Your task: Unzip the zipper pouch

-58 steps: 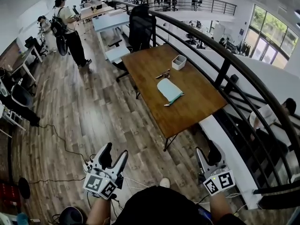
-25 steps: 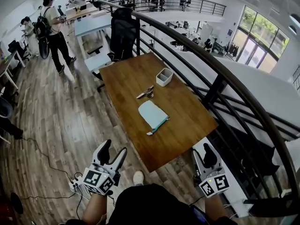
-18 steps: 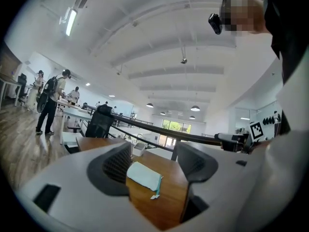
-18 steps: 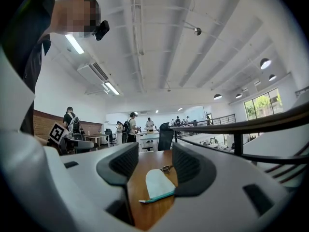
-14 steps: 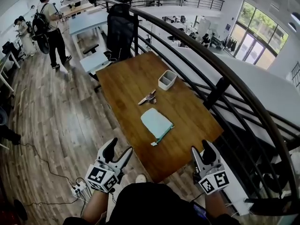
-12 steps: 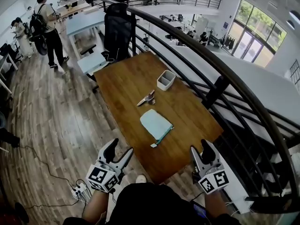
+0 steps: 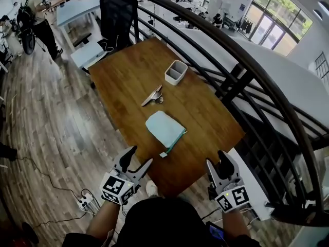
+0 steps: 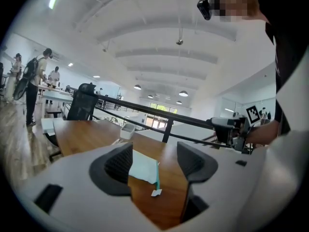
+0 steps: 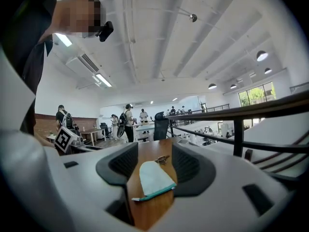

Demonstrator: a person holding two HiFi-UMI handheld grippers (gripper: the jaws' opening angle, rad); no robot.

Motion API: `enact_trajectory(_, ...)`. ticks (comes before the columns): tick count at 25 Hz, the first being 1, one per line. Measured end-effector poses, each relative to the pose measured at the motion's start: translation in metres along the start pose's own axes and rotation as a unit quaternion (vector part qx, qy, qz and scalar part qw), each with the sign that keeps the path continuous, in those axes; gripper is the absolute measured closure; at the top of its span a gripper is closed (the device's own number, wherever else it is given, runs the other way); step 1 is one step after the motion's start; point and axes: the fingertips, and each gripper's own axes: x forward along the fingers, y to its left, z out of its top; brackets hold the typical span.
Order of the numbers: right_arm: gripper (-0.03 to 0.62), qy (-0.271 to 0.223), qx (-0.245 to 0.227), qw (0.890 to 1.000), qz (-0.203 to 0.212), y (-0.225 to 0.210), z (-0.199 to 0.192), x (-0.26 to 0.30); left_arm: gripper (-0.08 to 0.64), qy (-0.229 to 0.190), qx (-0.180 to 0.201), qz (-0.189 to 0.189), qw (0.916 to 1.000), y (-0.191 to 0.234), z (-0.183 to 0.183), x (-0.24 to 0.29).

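Observation:
A pale teal zipper pouch (image 7: 163,128) lies flat near the front of the wooden table (image 7: 205,112), its zipper edge and white pull tag (image 7: 163,154) toward me. My left gripper (image 7: 138,158) hovers open at the table's near edge, just left of the tag, with nothing between its fingers. At the front right corner my right gripper (image 7: 217,162) is also open and empty. In the left gripper view the pouch (image 8: 144,167) shows between the jaws, farther off. It sits the same way in the right gripper view (image 9: 153,178). Neither gripper touches it.
A white box (image 7: 175,72) and a small metal clip (image 7: 152,95) lie farther back on the table. A black railing (image 7: 247,71) runs along the right side. A black office chair (image 7: 117,14) stands at the far end. People (image 7: 33,12) stand far off left.
The table and pouch have come closer in view. Both grippers have moved forward and down to the table's near edge, jaws staying open.

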Motion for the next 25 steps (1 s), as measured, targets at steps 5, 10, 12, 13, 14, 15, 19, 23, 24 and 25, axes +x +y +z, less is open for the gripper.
enact_trajectory(5,0.376,0.034,0.012,0.999,0.01,-0.014,-0.019,0.01,0.268,0.047,0.019,-0.006,0.9987,0.0,-0.023,0.034)
enact_trajectory(10,0.377,0.053,0.018,0.998,0.002,-0.018,-0.028,0.003,0.268,0.089,0.03,-0.031,0.9951,-0.013,-0.047,0.053)
enact_trajectory(12,0.379,0.059,0.021,0.998,-0.002,-0.018,-0.03,-0.002,0.268,0.104,0.036,-0.039,0.9932,-0.016,-0.057,0.061)
enact_trajectory(13,0.379,0.063,0.023,0.998,-0.003,-0.019,-0.033,-0.005,0.27,0.111,0.039,-0.043,0.9922,-0.017,-0.062,0.066)
enact_trajectory(14,0.379,0.065,0.026,0.998,-0.003,-0.02,-0.036,-0.01,0.27,0.117,0.041,-0.046,0.9913,-0.02,-0.067,0.07)
enact_trajectory(15,0.379,0.066,0.03,0.997,-0.004,-0.022,-0.039,-0.015,0.27,0.123,0.041,-0.048,0.9904,-0.022,-0.072,0.075)
enact_trajectory(19,0.379,0.074,0.044,0.996,-0.022,-0.037,-0.048,-0.037,0.27,0.146,0.037,-0.049,0.9874,-0.026,-0.09,0.102)
enact_trajectory(23,0.379,0.075,0.059,0.994,-0.048,-0.058,-0.053,-0.053,0.275,0.182,0.045,-0.044,0.9812,-0.028,-0.11,0.13)
enact_trajectory(24,0.379,0.075,0.062,0.994,-0.054,-0.062,-0.054,-0.057,0.276,0.195,0.046,-0.043,0.9787,-0.027,-0.117,0.135)
enact_trajectory(25,0.379,0.076,0.064,0.993,-0.059,-0.065,-0.056,-0.06,0.278,0.207,0.047,-0.043,0.9763,-0.028,-0.123,0.139)
